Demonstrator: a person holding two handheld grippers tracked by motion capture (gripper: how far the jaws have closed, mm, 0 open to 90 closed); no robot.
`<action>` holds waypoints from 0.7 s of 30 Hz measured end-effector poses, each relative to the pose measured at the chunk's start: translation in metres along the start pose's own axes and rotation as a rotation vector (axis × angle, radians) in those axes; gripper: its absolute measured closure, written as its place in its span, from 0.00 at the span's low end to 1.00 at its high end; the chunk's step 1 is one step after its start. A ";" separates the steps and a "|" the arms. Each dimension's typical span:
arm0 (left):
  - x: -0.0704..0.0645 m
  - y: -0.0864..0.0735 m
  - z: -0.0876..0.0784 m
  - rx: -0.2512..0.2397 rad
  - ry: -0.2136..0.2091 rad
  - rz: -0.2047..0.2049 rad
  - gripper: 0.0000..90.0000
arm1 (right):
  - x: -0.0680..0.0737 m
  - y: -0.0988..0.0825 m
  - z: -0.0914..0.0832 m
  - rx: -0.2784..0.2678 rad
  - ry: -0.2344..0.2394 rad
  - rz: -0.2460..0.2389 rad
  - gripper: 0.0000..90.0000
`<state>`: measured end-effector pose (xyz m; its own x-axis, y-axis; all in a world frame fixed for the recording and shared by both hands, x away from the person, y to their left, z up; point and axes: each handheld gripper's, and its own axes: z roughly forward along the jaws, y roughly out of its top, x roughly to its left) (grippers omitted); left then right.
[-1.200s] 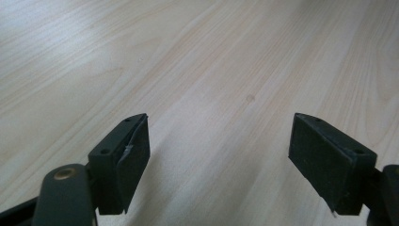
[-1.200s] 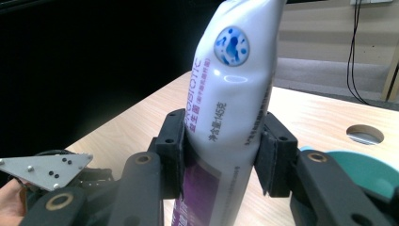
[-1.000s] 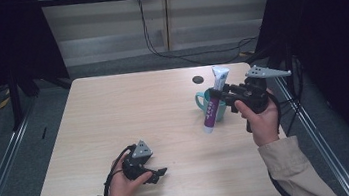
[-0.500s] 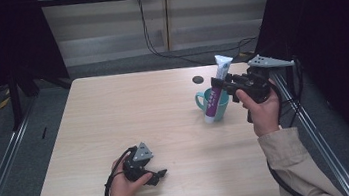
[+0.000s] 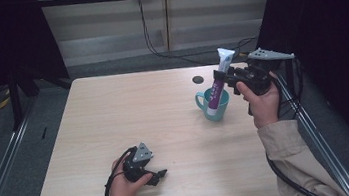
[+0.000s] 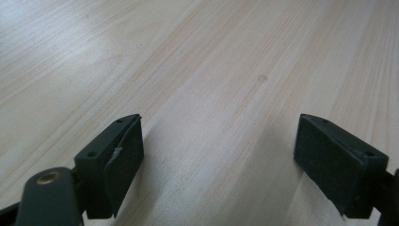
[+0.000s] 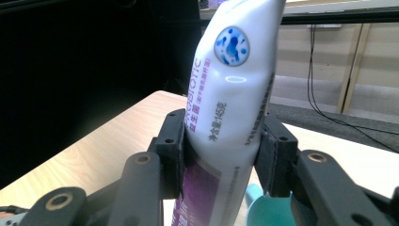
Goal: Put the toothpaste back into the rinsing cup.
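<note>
A white and purple toothpaste tube (image 5: pixel 221 79) stands nearly upright with its lower end inside a teal mug (image 5: pixel 212 105) at the table's right side. My right gripper (image 5: pixel 228 77) is shut on the tube's middle; in the right gripper view both pads press the tube (image 7: pixel 226 117) and the mug's rim (image 7: pixel 266 209) shows below. My left gripper (image 5: pixel 157 174) rests low at the table's front left, held in a hand. In the left gripper view its jaws stand wide apart over bare wood, with the gripper (image 6: pixel 219 155) open and holding nothing.
The light wooden table (image 5: pixel 129 118) has a dark round hole (image 5: pixel 198 79) behind the mug. Black curtains hang left and right, and cables run down the back wall. Metal rails lie along both sides of the table.
The right gripper has lifted and tipped the tube upright, bringing its lower end into the mug. The left gripper has stayed in place.
</note>
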<state>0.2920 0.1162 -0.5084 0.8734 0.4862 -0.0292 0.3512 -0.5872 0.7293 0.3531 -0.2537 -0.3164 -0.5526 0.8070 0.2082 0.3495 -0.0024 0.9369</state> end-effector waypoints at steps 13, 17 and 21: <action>0.000 0.000 0.000 -0.001 -0.002 0.000 0.18 | -0.010 0.006 0.010 0.009 -0.059 -0.020 0.65; 0.000 0.000 0.000 -0.003 0.000 0.000 0.18 | -0.013 0.008 0.015 0.015 -0.069 -0.030 0.65; 0.000 0.000 0.000 0.001 0.003 0.001 0.18 | -0.015 0.008 0.020 0.013 -0.081 -0.029 0.65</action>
<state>0.2917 0.1159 -0.5084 0.8729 0.4871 -0.0263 0.3502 -0.5883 0.7289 0.3790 -0.2546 -0.3179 -0.4998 0.8517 0.1575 0.3447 0.0287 0.9383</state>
